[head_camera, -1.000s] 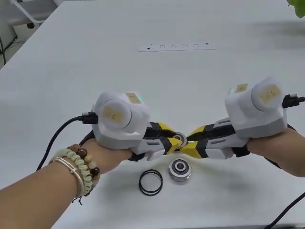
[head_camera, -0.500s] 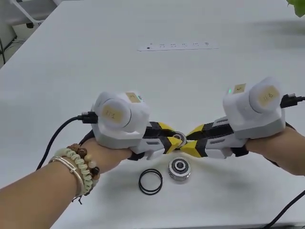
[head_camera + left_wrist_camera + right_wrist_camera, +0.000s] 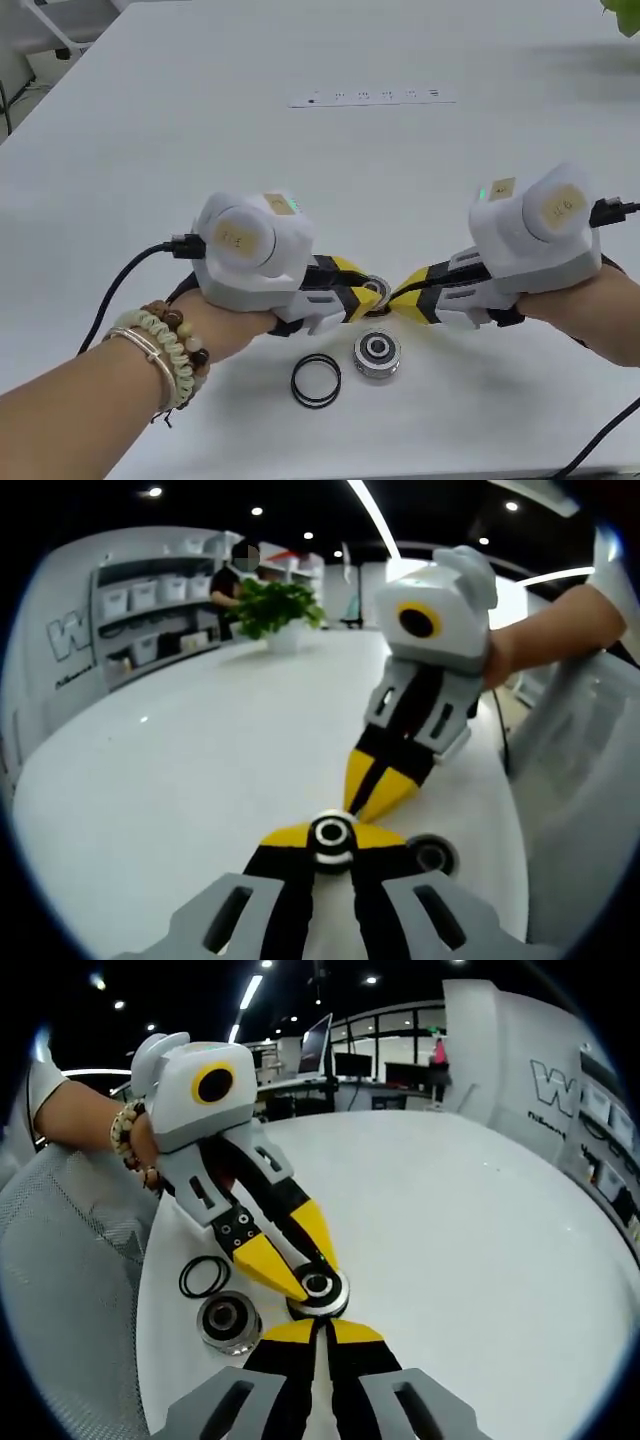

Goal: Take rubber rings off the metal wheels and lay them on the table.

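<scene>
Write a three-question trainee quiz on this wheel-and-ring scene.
1. True or false: the left gripper is shut on a small round metal wheel.
2. Fill in: the right gripper has its jaws ____.
3. Where do the loose black rubber rings lie?
A) on the white table, beside a second metal wheel
B) stacked on the held wheel
C) hanging from the right gripper
Key: 1 true; 2 shut; 3 A.

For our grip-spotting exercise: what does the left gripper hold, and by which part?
The left gripper holds a metal wheel, pinched by its outer edge between the jaw tips.
</scene>
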`<state>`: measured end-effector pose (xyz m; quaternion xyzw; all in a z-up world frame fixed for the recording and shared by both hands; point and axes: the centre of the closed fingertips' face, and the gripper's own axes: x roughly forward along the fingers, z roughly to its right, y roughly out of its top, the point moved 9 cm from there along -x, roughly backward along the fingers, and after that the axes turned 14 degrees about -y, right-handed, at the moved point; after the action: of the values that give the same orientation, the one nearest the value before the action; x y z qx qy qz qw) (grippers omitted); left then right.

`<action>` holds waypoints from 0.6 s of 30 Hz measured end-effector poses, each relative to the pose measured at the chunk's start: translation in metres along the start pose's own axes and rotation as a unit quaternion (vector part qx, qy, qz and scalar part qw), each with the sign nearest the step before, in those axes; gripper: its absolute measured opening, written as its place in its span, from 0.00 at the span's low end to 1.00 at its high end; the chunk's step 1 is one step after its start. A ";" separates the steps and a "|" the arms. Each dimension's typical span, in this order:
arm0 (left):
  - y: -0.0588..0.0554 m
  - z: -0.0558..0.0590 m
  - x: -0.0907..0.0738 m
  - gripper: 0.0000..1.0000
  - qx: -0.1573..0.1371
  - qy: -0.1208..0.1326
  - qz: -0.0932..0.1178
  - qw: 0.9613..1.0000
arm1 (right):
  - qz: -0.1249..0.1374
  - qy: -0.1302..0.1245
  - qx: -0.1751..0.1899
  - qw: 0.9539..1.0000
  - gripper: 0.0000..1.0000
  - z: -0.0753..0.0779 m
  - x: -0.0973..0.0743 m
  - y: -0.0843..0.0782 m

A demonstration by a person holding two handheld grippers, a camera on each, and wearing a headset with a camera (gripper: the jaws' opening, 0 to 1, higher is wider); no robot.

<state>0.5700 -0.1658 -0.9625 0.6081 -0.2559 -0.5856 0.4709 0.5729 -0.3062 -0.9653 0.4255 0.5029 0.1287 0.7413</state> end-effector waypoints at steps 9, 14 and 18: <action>0.000 0.000 0.000 0.14 0.003 -0.002 -0.003 1.000 | -0.030 -0.024 0.060 0.997 0.00 0.005 0.000 0.000; 0.001 0.001 0.000 0.14 0.008 -0.001 -0.006 1.000 | -0.046 -0.024 0.145 0.988 0.00 0.008 0.000 0.000; 0.001 0.001 0.000 0.14 0.010 -0.002 -0.008 1.000 | -0.045 -0.015 0.206 0.977 0.00 0.010 -0.002 -0.002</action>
<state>0.5692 -0.1661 -0.9617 0.6137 -0.2579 -0.5875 0.4601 0.5798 -0.3133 -0.9647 0.5482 0.5259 -0.0176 0.6501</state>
